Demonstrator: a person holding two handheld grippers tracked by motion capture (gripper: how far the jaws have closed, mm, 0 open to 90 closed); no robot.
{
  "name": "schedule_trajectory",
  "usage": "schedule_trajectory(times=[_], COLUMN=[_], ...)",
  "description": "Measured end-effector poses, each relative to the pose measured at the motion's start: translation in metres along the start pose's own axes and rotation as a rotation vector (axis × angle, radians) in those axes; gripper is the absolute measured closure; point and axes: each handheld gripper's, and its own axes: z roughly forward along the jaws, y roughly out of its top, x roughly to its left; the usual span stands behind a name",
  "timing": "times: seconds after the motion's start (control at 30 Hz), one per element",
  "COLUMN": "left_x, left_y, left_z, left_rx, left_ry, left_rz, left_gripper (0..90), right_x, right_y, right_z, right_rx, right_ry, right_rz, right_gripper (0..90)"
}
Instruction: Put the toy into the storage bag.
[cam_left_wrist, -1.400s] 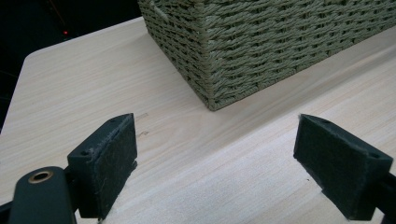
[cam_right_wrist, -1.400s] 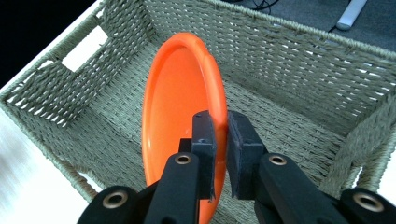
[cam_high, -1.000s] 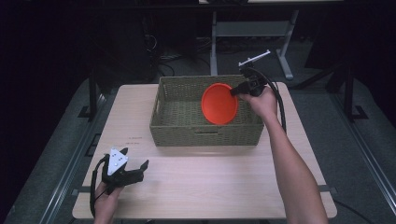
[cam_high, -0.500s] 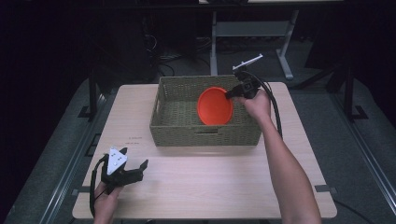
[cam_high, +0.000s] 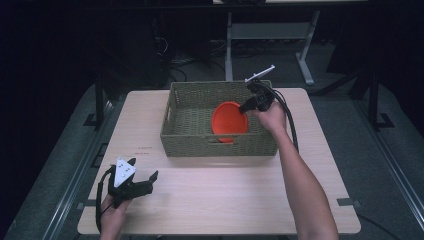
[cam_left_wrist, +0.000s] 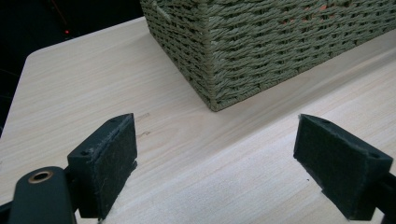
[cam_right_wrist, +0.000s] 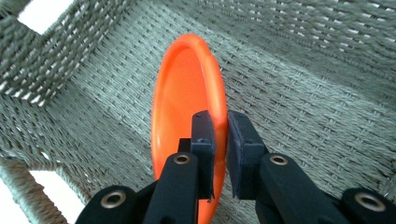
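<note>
An orange plate (cam_high: 229, 120) hangs tilted on edge inside the green woven basket (cam_high: 190, 140), low over its floor. My right gripper (cam_high: 246, 106) is shut on the plate's rim, held by a hand reaching over the basket's right side. In the right gripper view the two black pads pinch the orange plate (cam_right_wrist: 187, 102) at its rim, with the right gripper (cam_right_wrist: 219, 140) pointing down into the woven basket (cam_right_wrist: 303, 84). My left gripper (cam_high: 147, 181) rests near the table's front left corner, open with nothing between its jaws. In the left gripper view the left gripper (cam_left_wrist: 215, 154) faces the basket's corner (cam_left_wrist: 224, 60).
The light wooden table (cam_high: 225, 200) has free room in front of the basket and on both sides. A metal stand (cam_high: 265, 35) and cables lie on the dark floor behind the table. A black cable trails from the right gripper along the forearm.
The right gripper has carried the orange plate down and slightly left, from above the basket's rim into the basket. The left gripper has stayed where it was.
</note>
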Motion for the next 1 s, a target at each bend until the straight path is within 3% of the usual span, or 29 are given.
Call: schedule_trajectory(times=[0.07,0.3,0.4,0.5,0.77,1.0], left_x=[-0.001,-0.001,-0.001,-0.002,-0.001,-0.001], left_y=[0.0,0.0,0.001,0.001,0.0,0.0], left_z=[0.0,0.0,0.0,0.0,0.0,0.0], left_rx=[0.004,0.007,0.007,0.009,0.007,0.008], left_ry=[-0.004,-0.003,-0.004,-0.005,-0.004,-0.004], left_rz=[0.009,0.01,0.009,0.01,0.009,0.01], left_gripper=[12.8,12.8,12.8,12.8,12.8,12.8], right_x=[0.001,-0.002,-0.005,-0.006,-0.01,-0.01], right_y=[0.0,-0.003,-0.005,-0.006,-0.009,-0.01], right_z=[0.002,0.0,0.001,0.003,0.001,-0.003], right_rx=[0.014,0.022,0.032,0.065,0.069,0.076], right_ry=[-0.009,0.026,0.033,0.027,0.022,0.026], right_rz=[-0.012,0.012,0.026,0.024,0.045,0.034], right_gripper=[81.3,78.7,70.7,67.9,59.7,61.5])
